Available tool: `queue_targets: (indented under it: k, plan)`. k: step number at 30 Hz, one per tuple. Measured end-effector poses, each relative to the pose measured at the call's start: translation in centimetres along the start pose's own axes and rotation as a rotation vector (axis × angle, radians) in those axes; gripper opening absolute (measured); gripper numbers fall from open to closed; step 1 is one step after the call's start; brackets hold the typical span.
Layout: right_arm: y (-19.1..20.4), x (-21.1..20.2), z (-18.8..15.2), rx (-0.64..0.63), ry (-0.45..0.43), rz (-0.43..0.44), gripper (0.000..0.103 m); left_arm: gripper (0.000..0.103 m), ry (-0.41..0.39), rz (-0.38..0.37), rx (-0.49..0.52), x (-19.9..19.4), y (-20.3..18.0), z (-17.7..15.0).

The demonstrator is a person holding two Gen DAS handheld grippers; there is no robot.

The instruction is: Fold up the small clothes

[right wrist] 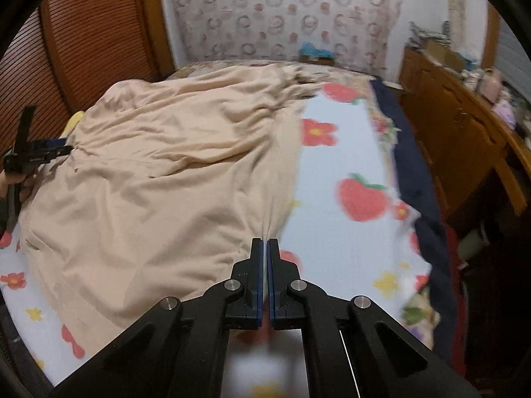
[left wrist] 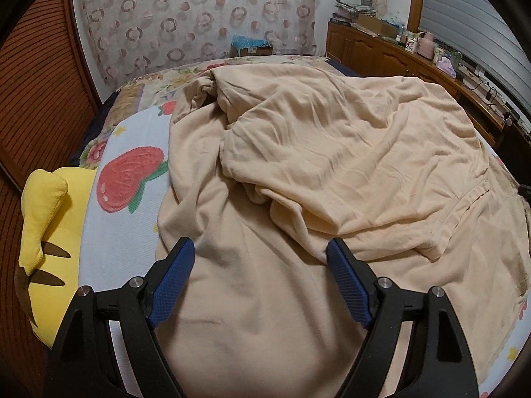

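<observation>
A crumpled beige garment (left wrist: 332, 152) lies spread over a bed covered by a white blanket with red strawberries (left wrist: 132, 179). My left gripper (left wrist: 260, 245) is open, its blue pads (left wrist: 172, 282) wide apart just above the near part of the garment, with nothing pinched. In the right wrist view the same garment (right wrist: 159, 172) fills the left half of the bed. My right gripper (right wrist: 265, 242) is shut on the garment's right edge, and the cloth pulls into tight creases at the tips. The left gripper (right wrist: 61, 147) shows at that view's far left, at the garment's other side.
A yellow plush toy (left wrist: 46, 232) lies at the bed's left edge by a slatted wooden door (left wrist: 39, 83). A wooden cabinet (right wrist: 458, 126) loaded with clutter runs along the right side. A patterned curtain (left wrist: 199, 16) hangs behind the bed. A dark blue bed border (right wrist: 415, 165) shows on the right.
</observation>
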State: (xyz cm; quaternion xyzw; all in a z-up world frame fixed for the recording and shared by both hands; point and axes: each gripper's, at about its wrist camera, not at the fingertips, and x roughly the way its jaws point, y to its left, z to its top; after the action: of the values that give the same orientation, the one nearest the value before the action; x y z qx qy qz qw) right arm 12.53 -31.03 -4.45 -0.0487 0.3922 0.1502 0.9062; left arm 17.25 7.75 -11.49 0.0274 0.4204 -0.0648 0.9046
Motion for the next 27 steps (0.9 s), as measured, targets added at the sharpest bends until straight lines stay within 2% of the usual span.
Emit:
queue_targets:
  k: [4, 7, 9, 11, 13, 14, 17, 22, 27]
  plan:
    - [-1.9, -2.0, -0.8, 0.053, -0.015, -0.019, 0.002, 0.083, 0.0, 0.002, 0.001, 0.0, 0.1, 0.0]
    - [-2.0, -2.7, -0.5, 0.05, -0.032, -0.087, 0.002, 0.083, 0.0, 0.001, 0.001, 0.0, 0.0, 0.0]
    - [-1.8, -3.1, 0.2, 0.062, -0.057, -0.102, 0.008, 0.083, 0.0, 0.001, 0.0, 0.0, 0.0, 0.0]
    - [-1.2, -3.3, 1.1, 0.059, -0.078, -0.102, 0.029, 0.083, 0.001, 0.001, 0.0, 0.0, 0.0, 0.0]
    - [-0.3, -2.7, 2.1, 0.052, -0.096, -0.096, 0.045, 0.083, 0.001, 0.001, 0.0, 0.0, 0.0, 0.0]
    - [0.1, -2.3, 2.6, 0.047, -0.109, -0.071, 0.047, 0.083, 0.001, 0.001, 0.0, 0.0, 0.0, 0.0]
    - [1.9, -0.9, 4.1, 0.031, -0.139, 0.016, 0.048, 0.083, 0.001, 0.001, 0.0, 0.0, 0.0, 0.0]
    - [4.1, 2.7, 6.7, 0.021, -0.128, 0.062, 0.048, 0.083, 0.001, 0.001, 0.0, 0.0, 0.0, 0.0]
    - [4.4, 6.6, 8.4, 0.008, -0.073, 0.019, 0.048, 0.083, 0.001, 0.001, 0.0, 0.0, 0.0, 0.0]
